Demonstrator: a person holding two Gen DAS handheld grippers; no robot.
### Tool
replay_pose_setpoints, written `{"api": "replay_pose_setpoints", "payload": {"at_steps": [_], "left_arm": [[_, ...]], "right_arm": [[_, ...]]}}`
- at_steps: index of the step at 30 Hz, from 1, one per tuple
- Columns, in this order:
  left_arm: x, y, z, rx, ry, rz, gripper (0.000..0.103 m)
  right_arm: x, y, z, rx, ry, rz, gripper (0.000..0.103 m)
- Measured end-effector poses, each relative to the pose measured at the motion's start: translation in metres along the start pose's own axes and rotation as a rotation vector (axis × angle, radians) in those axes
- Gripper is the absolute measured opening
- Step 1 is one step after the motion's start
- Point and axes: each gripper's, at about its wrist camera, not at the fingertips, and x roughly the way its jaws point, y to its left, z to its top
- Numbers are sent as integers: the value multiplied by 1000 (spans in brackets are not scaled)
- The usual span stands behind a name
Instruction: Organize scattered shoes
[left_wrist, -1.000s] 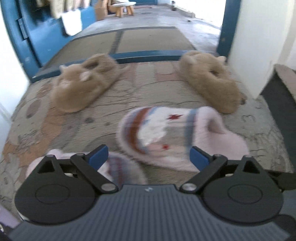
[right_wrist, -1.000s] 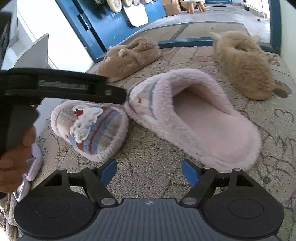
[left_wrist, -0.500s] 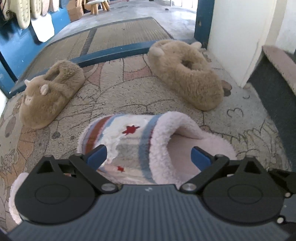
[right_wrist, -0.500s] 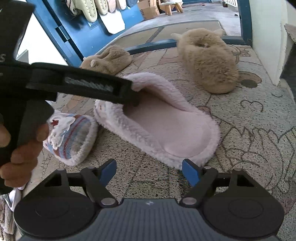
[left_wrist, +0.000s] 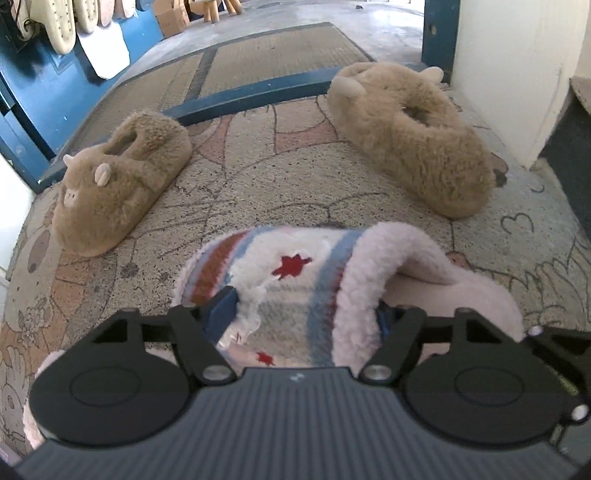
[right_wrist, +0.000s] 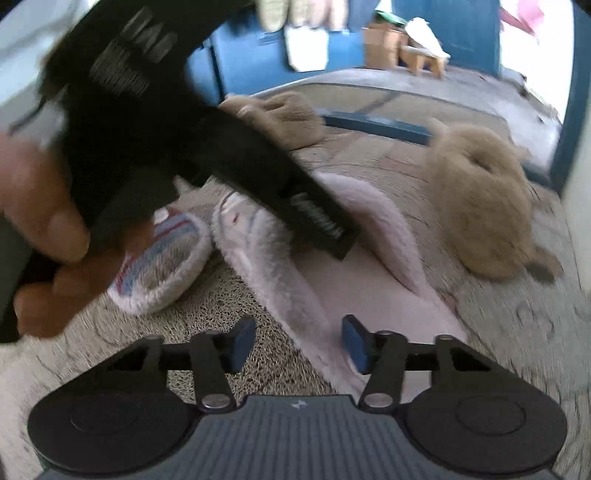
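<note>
Left tool (left_wrist: 306, 310) clamps the pink fleecy striped slipper's (left_wrist: 295, 291) soft upper, which may slip; right tool (right_wrist: 293, 343), apart, straddles its rim.

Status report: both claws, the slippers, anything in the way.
Left claw closing on striped slipper toe. Right claw closing astride its side wall, not pressing. Tan slippers clear behind.

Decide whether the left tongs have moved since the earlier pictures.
Yes. The left tongs have closed in on the striped slipper, nearer the tan slipper by the wall, their jaws closing on its upper.
</note>
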Motion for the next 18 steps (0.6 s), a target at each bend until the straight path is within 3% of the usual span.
{"api": "replay_pose_setpoints", "payload": {"at_steps": [2, 3, 6, 12, 18], "left_arm": [[1, -2, -2, 15, -1, 16, 60], [1, -4, -3, 22, -5, 25, 55], [-2, -7, -6, 37, -20, 44, 43], [-20, 10, -3, -43, -19, -26, 28], [-49, 23, -11, -131, -10, -121, 25]], "right_arm": [[6, 5, 5, -63, -13, 0, 40], [7, 5, 6, -72, -15, 1, 29], [8, 5, 8, -101, -29, 20, 21], [-21, 19, 6, -144, -117, 33, 18], [-64, 33, 10, -92, -162, 79, 17]]}}
